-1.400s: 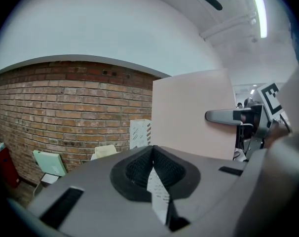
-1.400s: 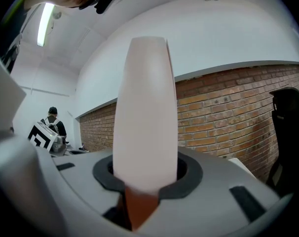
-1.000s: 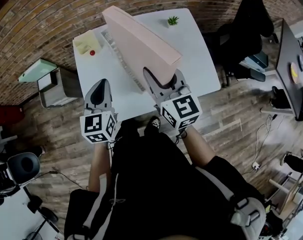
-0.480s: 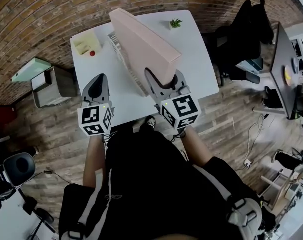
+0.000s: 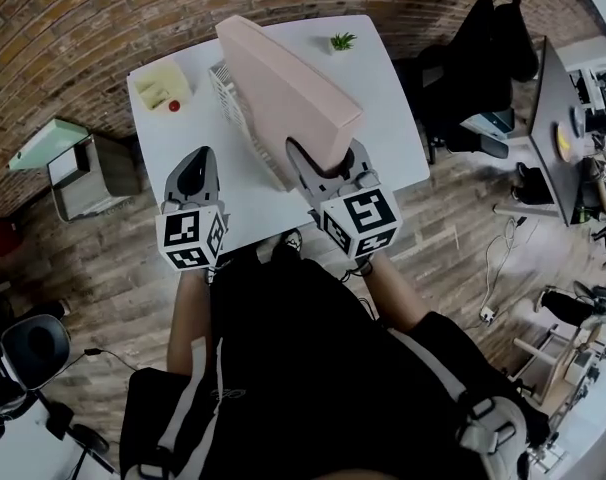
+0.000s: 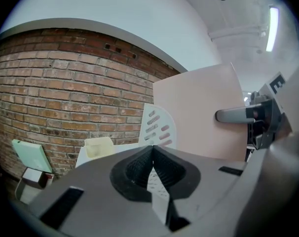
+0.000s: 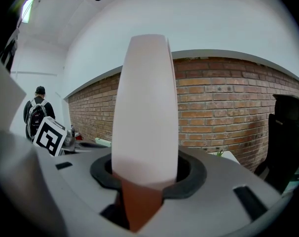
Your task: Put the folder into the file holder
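A thick pink folder [image 5: 283, 93] stands on edge, tilted over the white perforated file holder [image 5: 235, 108] on the white table [image 5: 383, 118]. My right gripper [image 5: 328, 158] holds the folder's near end. In the right gripper view the folder [image 7: 147, 107] fills the gap between the pads of that gripper [image 7: 145, 177]. Its jaws have just been opening, and the pads still lie against the folder's sides. My left gripper [image 5: 193, 173] hovers at the table's near left, shut and empty, its pads meeting [image 6: 152, 157]. From there the folder [image 6: 199, 112] and holder [image 6: 157, 127] show to the right.
A pale yellow box [image 5: 163, 86] with a red object [image 5: 174, 106] sits at the table's far left corner, a small green plant [image 5: 341, 40] at the far edge. A black office chair [image 5: 483, 58] stands on the right, a green-lidded bin [image 5: 48, 143] on the left.
My left gripper has moved a little forward over the table's near edge. The folder and my right gripper have sunk slightly towards the holder.
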Tool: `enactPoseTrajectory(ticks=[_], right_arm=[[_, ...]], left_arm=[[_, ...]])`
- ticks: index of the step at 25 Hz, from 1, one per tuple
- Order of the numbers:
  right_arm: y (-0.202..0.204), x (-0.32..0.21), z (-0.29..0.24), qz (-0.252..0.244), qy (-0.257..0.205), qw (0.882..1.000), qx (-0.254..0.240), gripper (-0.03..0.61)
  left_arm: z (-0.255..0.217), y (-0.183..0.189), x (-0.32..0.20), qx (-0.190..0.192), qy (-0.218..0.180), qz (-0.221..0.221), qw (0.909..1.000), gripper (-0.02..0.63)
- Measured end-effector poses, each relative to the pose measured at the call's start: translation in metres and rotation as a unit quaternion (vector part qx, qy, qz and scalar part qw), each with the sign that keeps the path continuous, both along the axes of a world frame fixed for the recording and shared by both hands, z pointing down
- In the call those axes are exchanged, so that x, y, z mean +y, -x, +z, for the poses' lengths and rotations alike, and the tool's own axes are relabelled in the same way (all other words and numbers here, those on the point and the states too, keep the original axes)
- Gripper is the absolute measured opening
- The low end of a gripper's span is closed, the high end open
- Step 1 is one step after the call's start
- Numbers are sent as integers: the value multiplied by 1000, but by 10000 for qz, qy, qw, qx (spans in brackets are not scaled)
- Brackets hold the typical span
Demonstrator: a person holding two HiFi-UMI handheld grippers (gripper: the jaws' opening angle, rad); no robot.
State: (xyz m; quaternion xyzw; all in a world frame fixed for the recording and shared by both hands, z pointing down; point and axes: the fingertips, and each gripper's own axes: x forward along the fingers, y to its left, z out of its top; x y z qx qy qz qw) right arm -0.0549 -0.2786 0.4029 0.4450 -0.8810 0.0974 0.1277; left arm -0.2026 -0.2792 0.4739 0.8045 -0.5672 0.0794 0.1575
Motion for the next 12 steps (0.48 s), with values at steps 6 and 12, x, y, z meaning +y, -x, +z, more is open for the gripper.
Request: enactPoseTrajectory(ticks=[6, 12], right_arm=[[2, -3, 4, -26, 536, 9974, 490, 235], [1, -5, 1, -308, 959, 9922, 729, 203]], left_arm=[[19, -6, -7, 46, 238, 168, 9996, 21], [26, -15, -11, 97, 347, 352, 9987, 21]])
